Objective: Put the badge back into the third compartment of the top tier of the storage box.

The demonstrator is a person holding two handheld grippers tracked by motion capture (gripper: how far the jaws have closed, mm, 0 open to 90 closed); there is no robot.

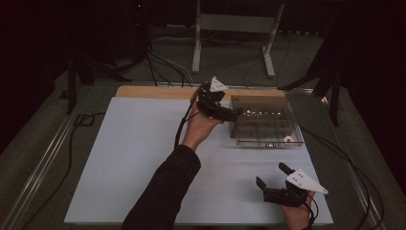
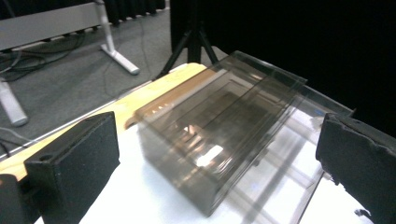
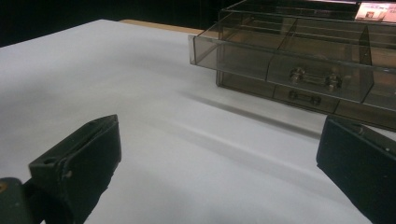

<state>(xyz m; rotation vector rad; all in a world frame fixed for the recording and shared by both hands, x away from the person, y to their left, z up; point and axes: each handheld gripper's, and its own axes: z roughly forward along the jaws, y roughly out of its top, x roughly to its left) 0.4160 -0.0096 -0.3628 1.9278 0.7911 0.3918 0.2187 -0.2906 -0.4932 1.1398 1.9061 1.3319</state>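
The clear drawer box [image 1: 265, 120] of smoky plastic sits toward the far right of the white tabletop [image 1: 134, 158], just past the tips of the left tongs [image 1: 229, 114] and well beyond the right tongs [image 1: 271, 177]. Its top drawer [image 3: 280, 60] is pulled out toward the person, with dividers splitting it into compartments. In the right gripper view a small clear handle [image 3: 314, 77] shows on the front of that drawer, and a second handle [image 3: 303, 97] shows on the drawer below it. In the high view a small white round object [image 1: 288, 139] lies in the drawer's near right corner; what it is cannot be told.

The left tongs are held up at the box's left end, close to it; whether they touch it cannot be told. In the left gripper view their jaws stand wide apart with the box [image 2: 219, 140] between and ahead of them. A hand [image 1: 198, 127] with a dark sleeve [image 1: 165, 191] carries them.

The right tongs hover near the tabletop's near right edge, apart from the box, jaws spread wide with nothing between them, and aimed across the bare white surface toward the drawer front.
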